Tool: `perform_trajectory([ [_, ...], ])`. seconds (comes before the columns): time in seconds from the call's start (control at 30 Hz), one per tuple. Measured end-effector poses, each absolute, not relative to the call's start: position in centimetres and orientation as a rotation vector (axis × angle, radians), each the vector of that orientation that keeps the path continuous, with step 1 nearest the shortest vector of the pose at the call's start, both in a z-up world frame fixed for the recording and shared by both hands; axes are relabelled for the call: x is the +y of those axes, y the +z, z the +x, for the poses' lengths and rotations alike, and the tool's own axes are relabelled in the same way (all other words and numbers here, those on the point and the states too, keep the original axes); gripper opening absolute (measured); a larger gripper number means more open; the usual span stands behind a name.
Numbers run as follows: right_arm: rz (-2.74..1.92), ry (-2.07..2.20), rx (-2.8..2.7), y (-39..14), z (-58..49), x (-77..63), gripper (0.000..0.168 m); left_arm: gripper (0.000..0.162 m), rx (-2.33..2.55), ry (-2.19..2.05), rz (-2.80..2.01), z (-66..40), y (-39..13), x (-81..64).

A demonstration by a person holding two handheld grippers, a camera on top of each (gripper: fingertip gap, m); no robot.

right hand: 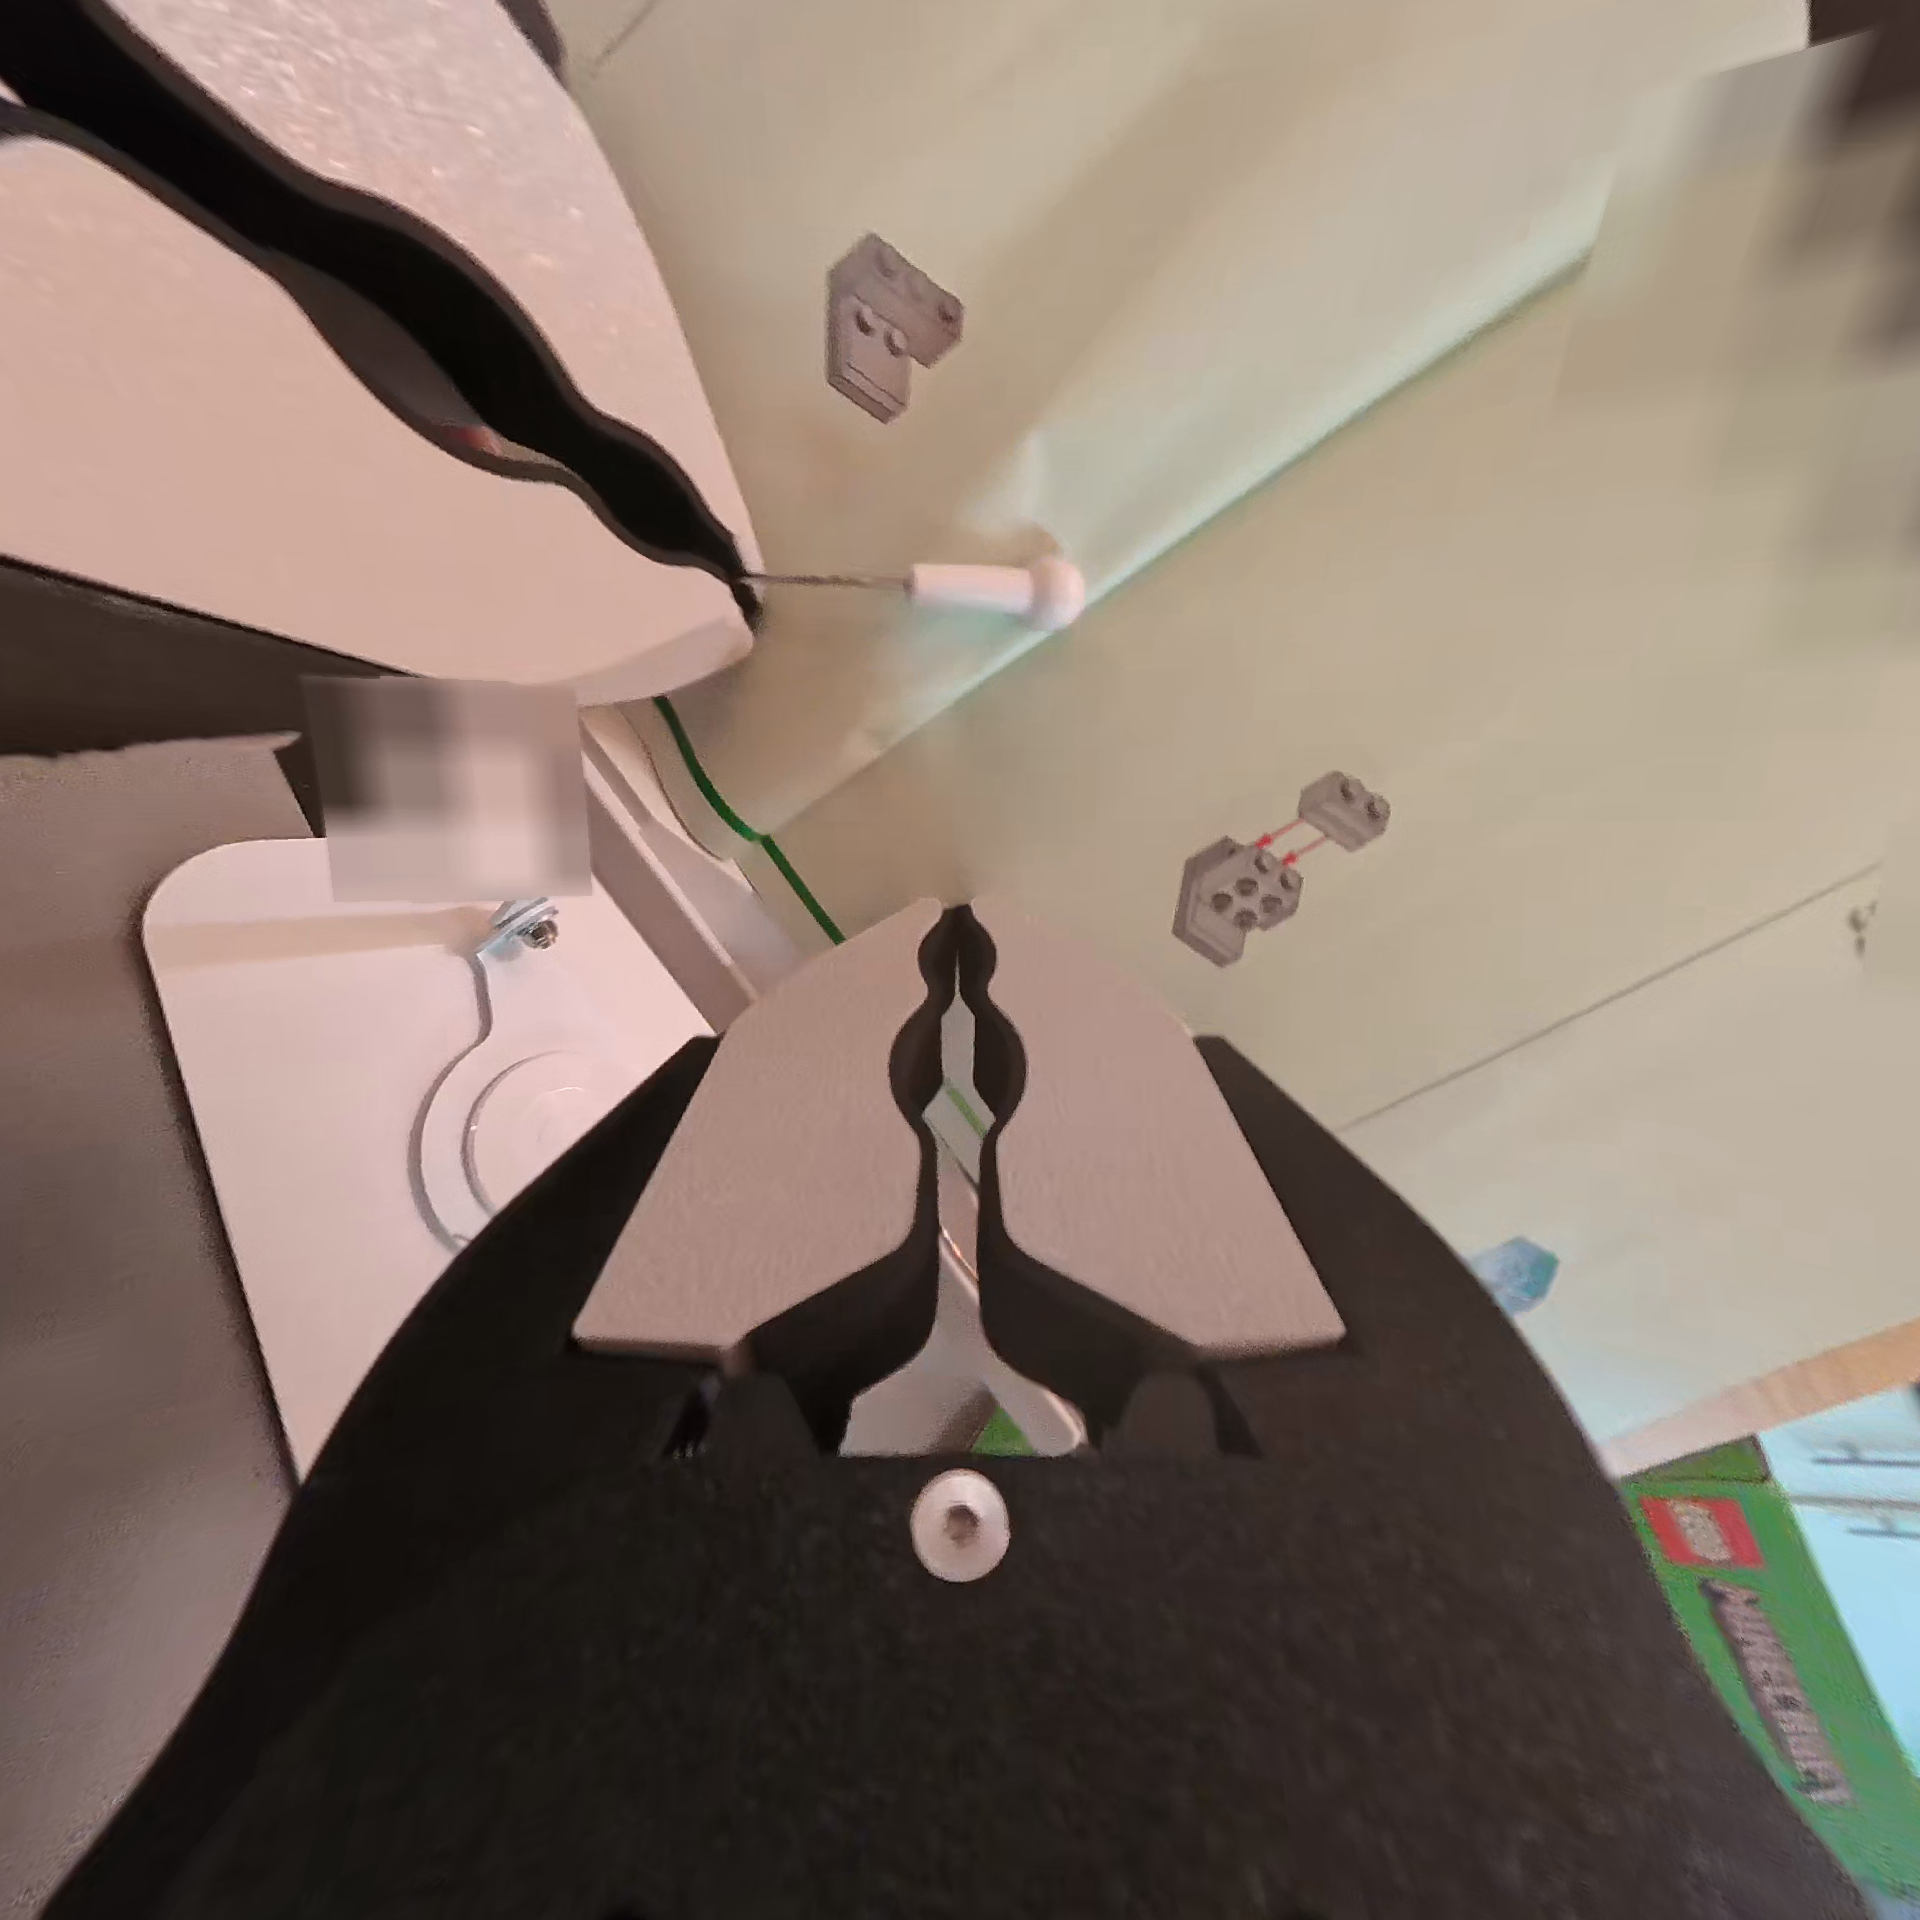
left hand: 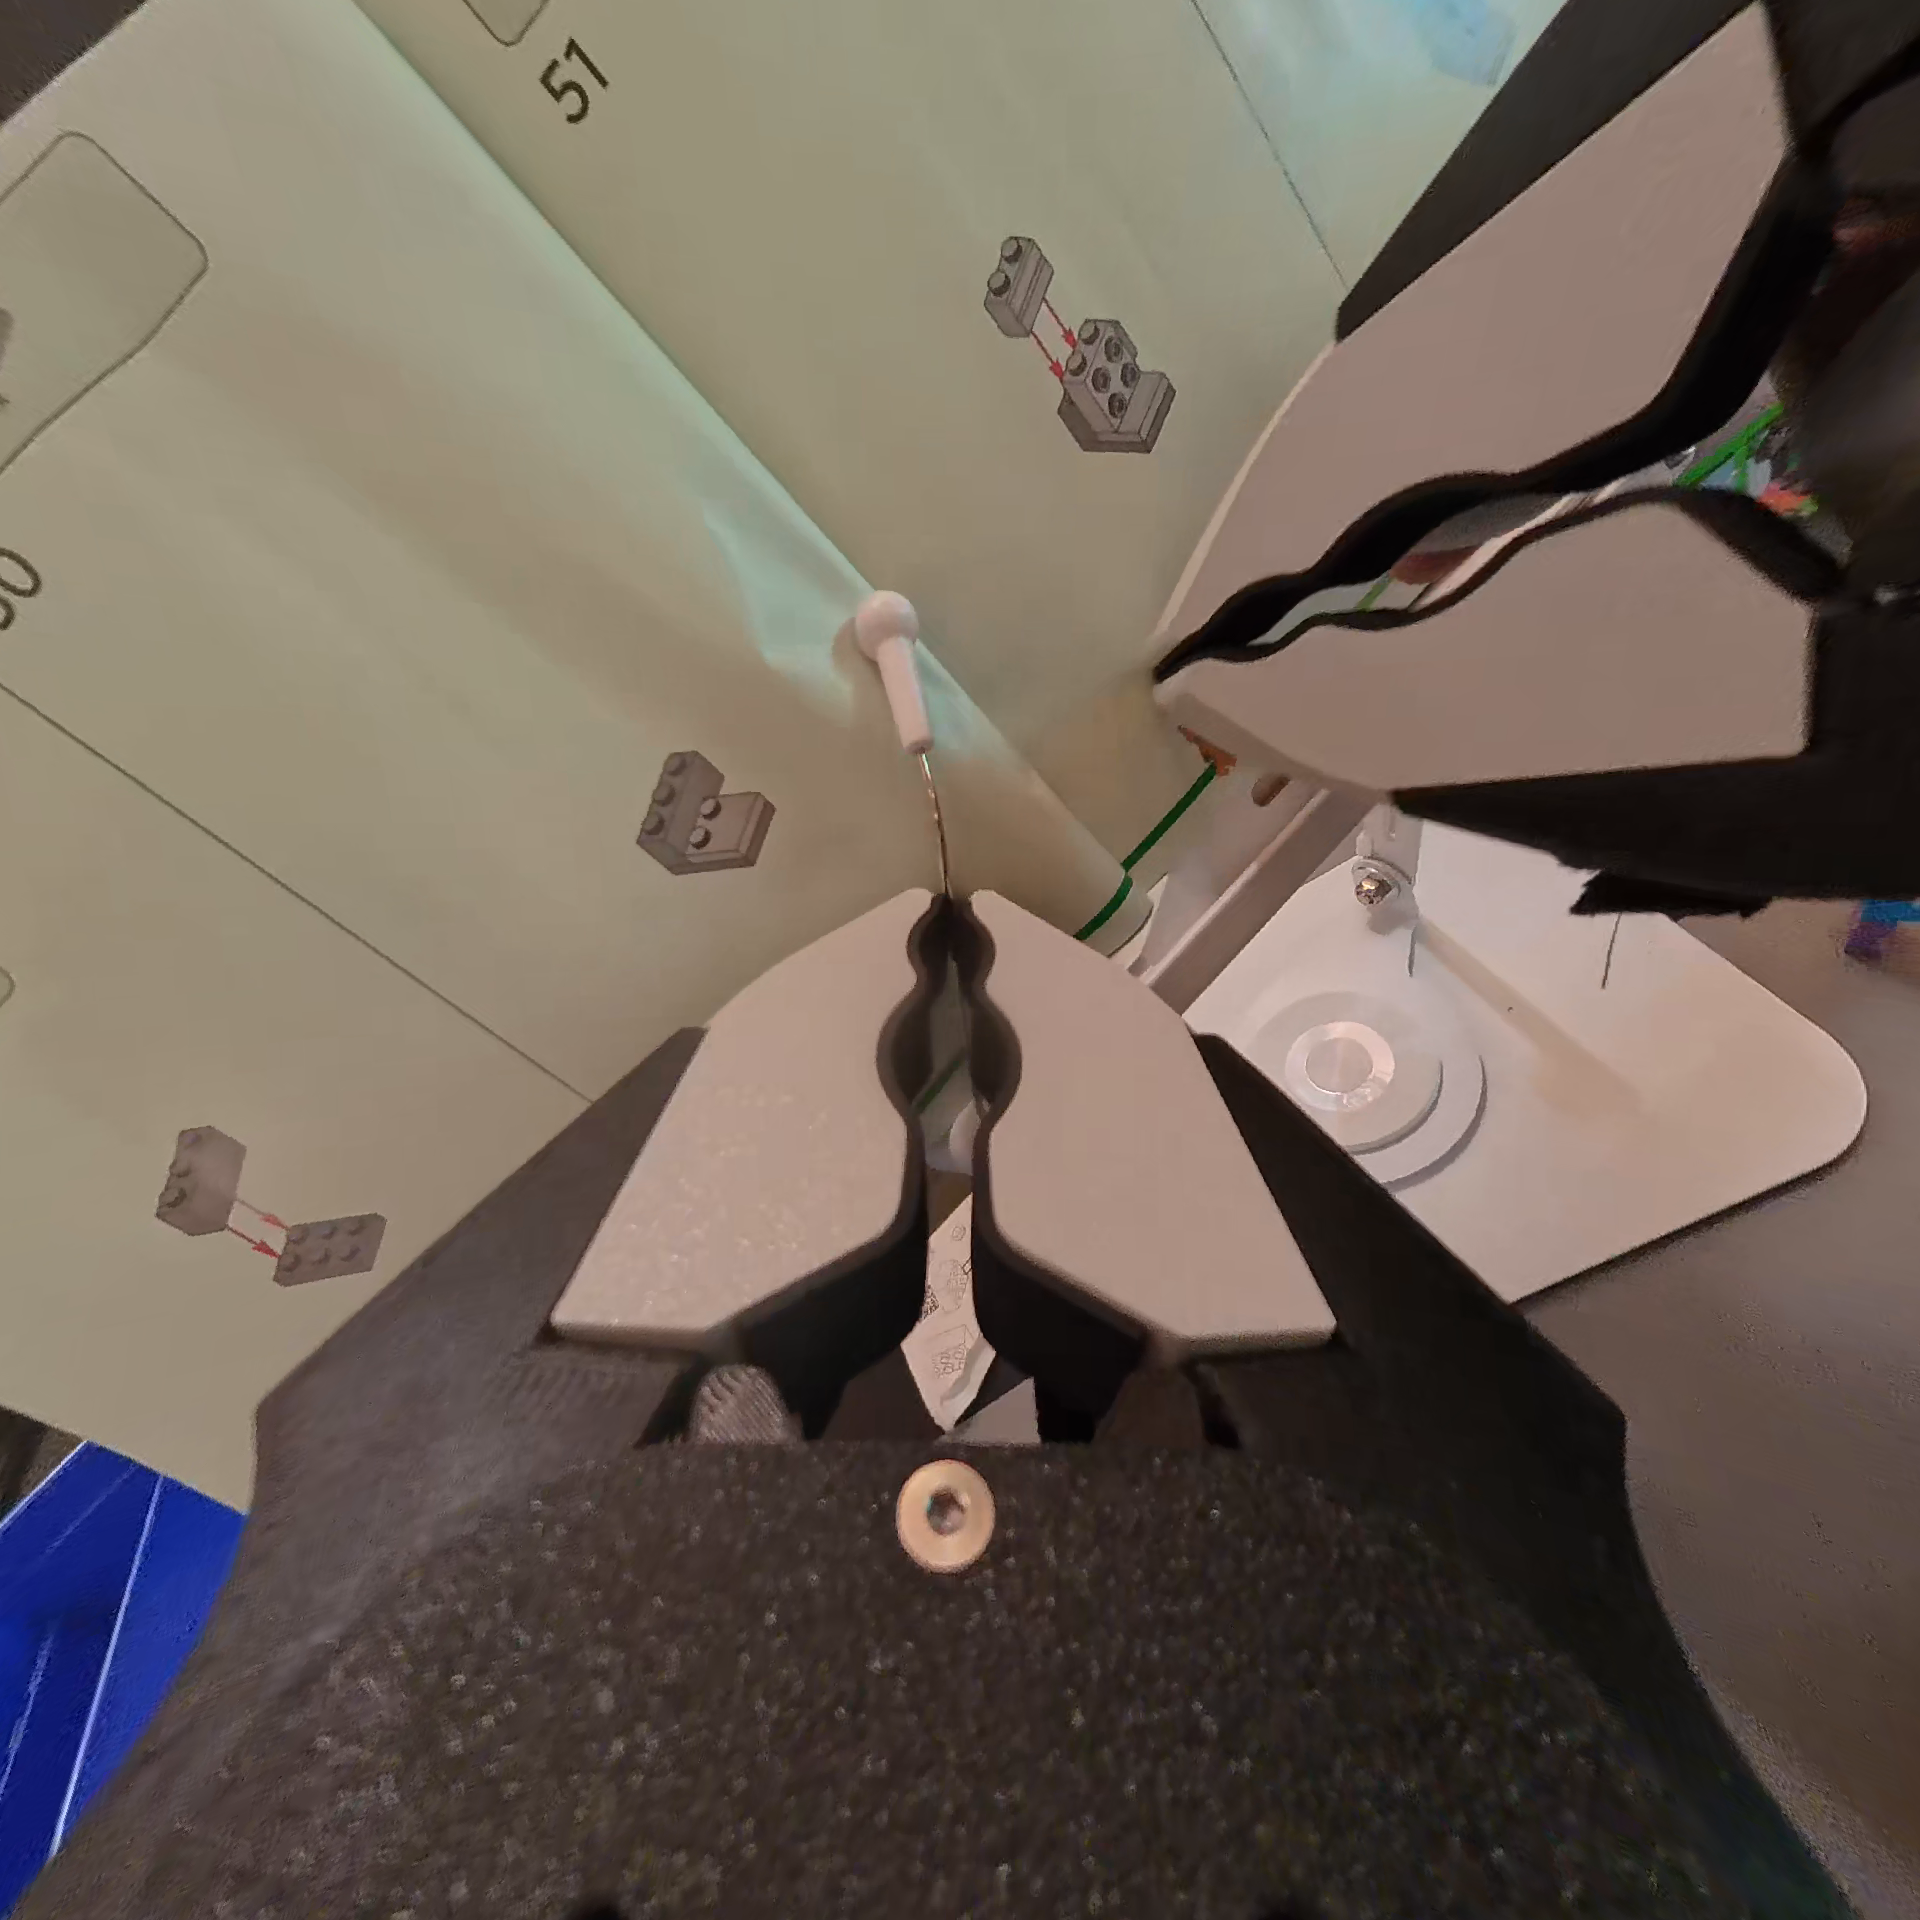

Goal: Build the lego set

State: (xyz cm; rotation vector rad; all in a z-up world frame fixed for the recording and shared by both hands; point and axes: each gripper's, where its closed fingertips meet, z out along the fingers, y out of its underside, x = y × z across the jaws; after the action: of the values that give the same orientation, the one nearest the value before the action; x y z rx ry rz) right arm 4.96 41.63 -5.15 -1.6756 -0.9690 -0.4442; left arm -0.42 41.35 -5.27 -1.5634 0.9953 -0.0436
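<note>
An open pale green instruction booklet [left hand: 520, 520] stands on a white book stand and fills both views [right hand: 1403, 520]. Its pages show grey brick diagrams. A thin metal page-holder wire with a white capped tip [left hand: 896, 665] presses on the booklet's centre fold. My left gripper [left hand: 951, 912] is shut on that wire; it also shows in the right wrist view [right hand: 743, 594], with the white tip [right hand: 997, 592] beside it. My right gripper [right hand: 956, 912] is shut with its tips against the booklet's lower edge; it also shows in the left wrist view [left hand: 1169, 665]. Whether it pinches a page is unclear.
The stand's white base plate [left hand: 1610, 1122] lies on a grey table below the booklet [right hand: 291, 1091]. A green cord [left hand: 1169, 831] runs along the stand's ledge. A green set box [right hand: 1766, 1621] lies at lower right. A pale blue translucent piece [right hand: 1517, 1273] sits by the booklet's edge. Left tips to right tips: about 6 cm.
</note>
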Motion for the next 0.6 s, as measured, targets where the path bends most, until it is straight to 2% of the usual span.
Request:
perform_trajectory([
  [0.2, -1.731, -0.395, -0.87, -5.2, 6.3, 41.4, 0.0, 0.002, 1.007, -0.066, -1.583, -0.6, -5.6, 41.1],
  [0.33, -1.721, -0.345, -0.829, -5.0, 6.4, 41.1, 0.0, 0.008, 0.975, -0.128, -1.551, -1.0, -5.5, 40.1],
  [0.6, -1.522, -0.121, -0.546, 0.1, 6.7, 37.1, 0.0, 0.006, 0.705, -0.328, -1.46, -4.3, -2.7, 36.6],
])
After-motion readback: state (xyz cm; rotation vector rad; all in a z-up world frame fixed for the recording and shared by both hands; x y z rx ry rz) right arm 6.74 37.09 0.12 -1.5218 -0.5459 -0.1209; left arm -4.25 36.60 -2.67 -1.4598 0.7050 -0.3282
